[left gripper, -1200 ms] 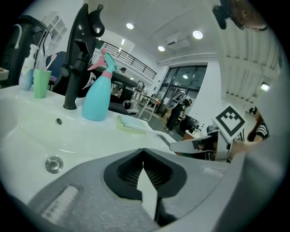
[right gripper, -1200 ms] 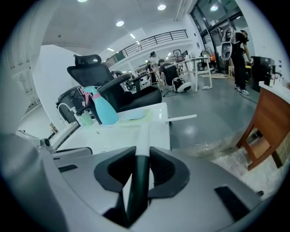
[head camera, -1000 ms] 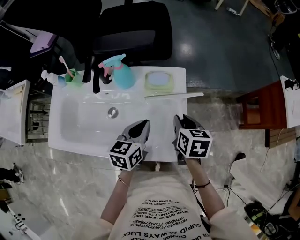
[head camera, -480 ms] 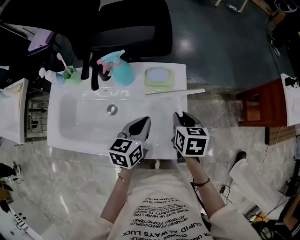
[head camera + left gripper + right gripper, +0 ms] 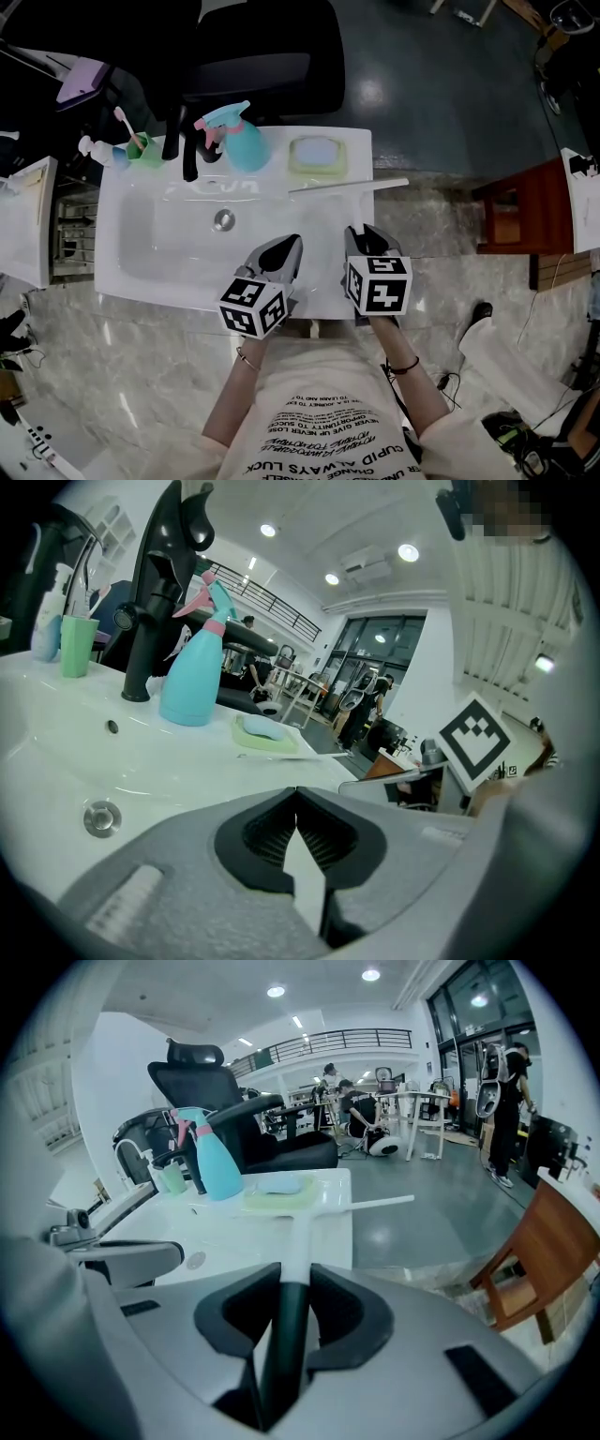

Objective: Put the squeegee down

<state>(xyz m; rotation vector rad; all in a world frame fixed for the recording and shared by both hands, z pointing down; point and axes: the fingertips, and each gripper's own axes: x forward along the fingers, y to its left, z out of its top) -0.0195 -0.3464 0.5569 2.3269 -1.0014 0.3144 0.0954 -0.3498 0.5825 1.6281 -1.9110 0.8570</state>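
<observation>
**Squeegee at the sink rim, handle in my right jaws**

My right gripper (image 5: 291,1288) has the squeegee (image 5: 298,1241) between its jaws. The black grip of the handle sits in the gap, and the pads pinch it near their tips. These jaws have just been opening a little, with the handle between them. From there the white handle runs forward to the long blade. The blade lies crosswise near the back right of the white sink (image 5: 169,253), just in front of the green soap dish (image 5: 317,161). One end of the blade overhangs the sink's right edge. I cannot tell whether the blade rests fully on the surface.

My left gripper (image 5: 297,794) hangs over the sink's front edge, just beside the right one. Its jaws are pressed together at the tips, with nothing between them.

Along the back rim stand a teal spray bottle (image 5: 242,141), a black faucet (image 5: 187,150) and a green cup (image 5: 145,152).
</observation>
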